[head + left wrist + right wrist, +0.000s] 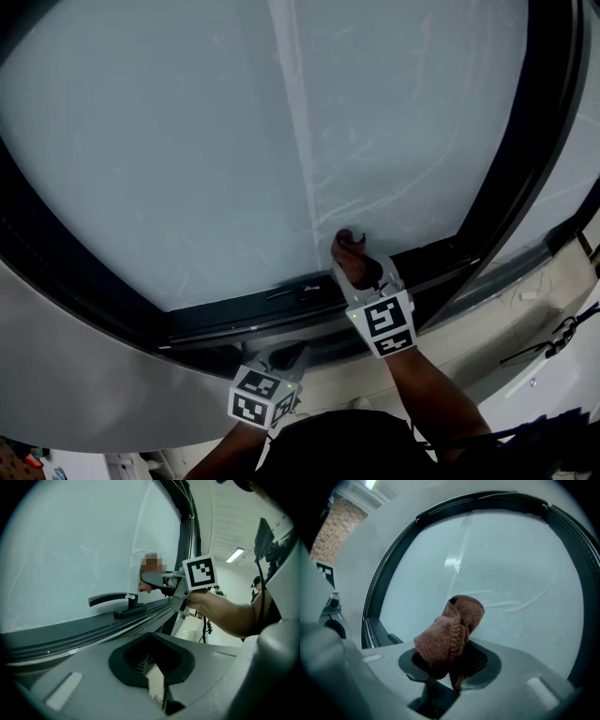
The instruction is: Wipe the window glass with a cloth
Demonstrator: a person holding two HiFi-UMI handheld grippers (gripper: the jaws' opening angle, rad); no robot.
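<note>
Right gripper view alone shows the cloth (pixel 446 638) is knitted.

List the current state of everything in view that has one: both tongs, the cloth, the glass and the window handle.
Left tongs: shut, nothing between them.
Right tongs: shut on the cloth.
Cloth: bunched up, its tip at the glass near the lower edge.
Window glass: streaked with smear marks.
Window handle: lying level along the bottom frame.

no legible text, no labels, no numbers
</note>
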